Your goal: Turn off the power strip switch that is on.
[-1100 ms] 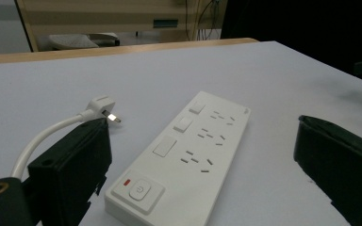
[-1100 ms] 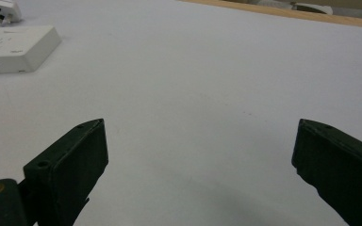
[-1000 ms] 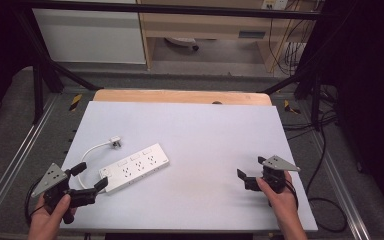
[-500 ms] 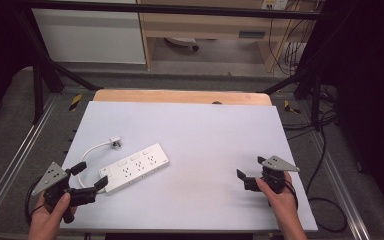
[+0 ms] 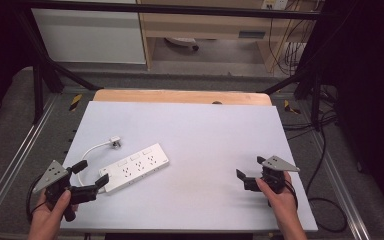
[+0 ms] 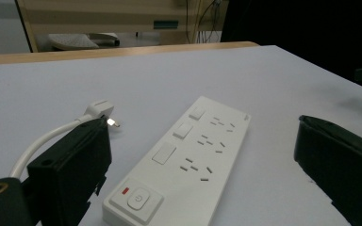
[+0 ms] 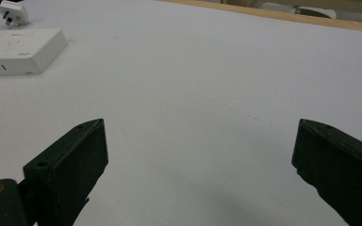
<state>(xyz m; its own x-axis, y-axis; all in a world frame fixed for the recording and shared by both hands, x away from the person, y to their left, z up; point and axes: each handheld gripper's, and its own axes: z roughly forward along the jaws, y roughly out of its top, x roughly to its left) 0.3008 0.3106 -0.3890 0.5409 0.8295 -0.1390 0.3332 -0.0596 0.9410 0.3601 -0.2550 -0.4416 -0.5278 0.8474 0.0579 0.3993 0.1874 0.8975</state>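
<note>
Lying flat on the white matte table [image 5: 200,135] at its left front: one white plastic power strip [image 5: 134,167], a long slab with rounded corners, three switches, three socket groups and one power button with a red mark, plus one short white cable [image 5: 91,150] curving to one plug [image 5: 114,142]. Held low at the front corners: two black grippers, each with two blocky jaws and a grey three-cornered plate. Left gripper [image 5: 91,176] spread wide, jaws either side of the strip's near end, whether touching it could not be told; right gripper [image 5: 250,171] also spread wide, over bare table, well apart from the strip.
</note>
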